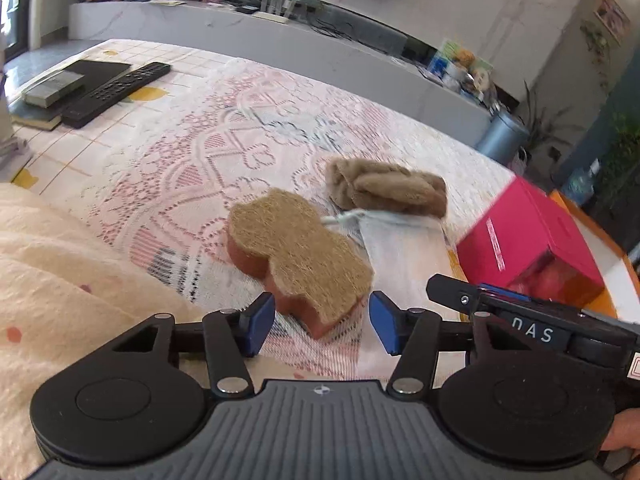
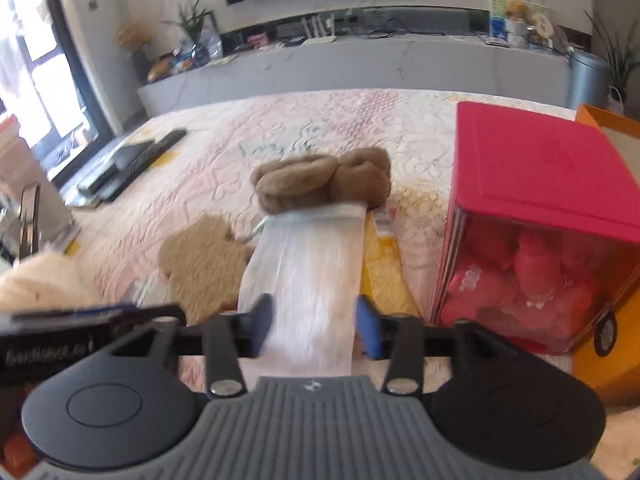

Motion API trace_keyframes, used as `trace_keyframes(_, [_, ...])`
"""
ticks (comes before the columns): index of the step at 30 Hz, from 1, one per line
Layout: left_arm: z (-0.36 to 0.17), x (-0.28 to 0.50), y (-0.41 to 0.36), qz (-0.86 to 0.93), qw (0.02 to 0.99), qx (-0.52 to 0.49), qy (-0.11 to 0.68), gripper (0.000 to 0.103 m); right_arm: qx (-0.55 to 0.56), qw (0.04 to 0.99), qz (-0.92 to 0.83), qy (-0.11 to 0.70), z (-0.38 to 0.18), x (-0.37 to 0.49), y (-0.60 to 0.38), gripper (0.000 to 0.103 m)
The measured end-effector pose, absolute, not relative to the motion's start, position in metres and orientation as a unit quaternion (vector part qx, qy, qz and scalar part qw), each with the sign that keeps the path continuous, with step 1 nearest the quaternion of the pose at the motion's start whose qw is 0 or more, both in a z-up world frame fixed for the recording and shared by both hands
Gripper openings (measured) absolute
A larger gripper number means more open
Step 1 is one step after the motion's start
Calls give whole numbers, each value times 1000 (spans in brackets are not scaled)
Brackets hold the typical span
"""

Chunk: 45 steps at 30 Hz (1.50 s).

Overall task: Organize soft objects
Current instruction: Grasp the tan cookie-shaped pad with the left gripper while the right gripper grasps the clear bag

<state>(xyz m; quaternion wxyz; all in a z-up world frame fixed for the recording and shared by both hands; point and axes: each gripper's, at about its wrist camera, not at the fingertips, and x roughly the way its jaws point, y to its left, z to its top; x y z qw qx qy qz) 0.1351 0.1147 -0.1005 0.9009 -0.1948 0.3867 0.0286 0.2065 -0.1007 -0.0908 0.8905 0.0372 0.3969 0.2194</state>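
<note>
Sponge (image 1: pixel 298 248), tan scouring face up over a reddish foam body, lies on the lace tablecloth (image 1: pixel 168 168) directly ahead of the left gripper (image 1: pixel 322 322). From the left wrist view, the blue pads stand wide apart with the sponge's near corner just reaching between them, touching neither pad as far as I can tell. Beyond it lies a white cloth pouch (image 1: pixel 400 236), and past that a brown furry bundle (image 1: pixel 386 188). Off to the claw's right sits a pink box (image 1: pixel 524 240); to its left, a cream blanket (image 1: pixel 72 264). The other tool's black arm crosses close on the right, so a sideways move could knock the two tools together.

From the right wrist view, the right gripper (image 2: pixel 316 326) is also spread wide and holds nothing. The white pouch (image 2: pixel 308 276) runs straight out from between its pads, with the furry bundle (image 2: pixel 322 186) resting on the far end. The sponge (image 2: pixel 204 260) lies ahead and left, touching the pouch's edge. The pink box (image 2: pixel 540 216), with a clear front showing pink soft things inside, stands just right.

Likely risks: pulling the pouch could drag or tip the bundle; closing on the sponge's corner alone could let it twist free; thin cloth could slip between the pads.
</note>
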Motion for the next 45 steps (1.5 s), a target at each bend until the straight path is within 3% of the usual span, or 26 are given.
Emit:
trace_keyframes(3, [-100,140,127,49,891,-230,388,65,25,892,226,392,-90,217,-89,67])
trace_keyframes(6, [-101,147,133,60,887,-241,389,64,-6,884,244,398,-95,221,-71,80])
trace_keyframes(10, [-103,150,134,64,886,-240,391,66,-69,880,258,392,-104,215,-51,79])
trace_keyframes(11, [-104,151,132,64,887,-235,392,66,-82,879,260,391,-106,213,-48,73])
trace_keyframes(12, [-104,151,130,63,888,-230,393,67,-95,877,260,392,-108,212,-46,61])
trace_keyframes(14, [-105,152,129,62,888,-224,396,68,-119,879,262,380,-110,208,-42,58])
trace_keyframes(15, [-105,153,128,61,888,-223,397,68,-125,877,264,381,-110,207,-42,45])
trace_keyframes(16, [-106,152,128,59,888,-223,398,70,-131,874,260,388,-112,209,-41,15])
trace_keyframes(17, [-106,153,128,58,888,-223,399,71,-133,871,256,397,-115,211,-41,4])
trace_keyframes(18, [-106,153,128,56,887,-222,400,72,-123,869,257,404,-116,213,-44,1])
trace_keyframes(23, [-109,158,126,51,884,-229,403,80,-71,890,256,370,-97,214,-61,0])
trace_keyframes(33, [-114,164,127,47,876,-257,405,83,-91,861,314,390,-116,225,-43,0])
trace_keyframes(45, [-113,168,114,71,878,-205,427,85,-47,875,297,380,-102,206,-58,0])
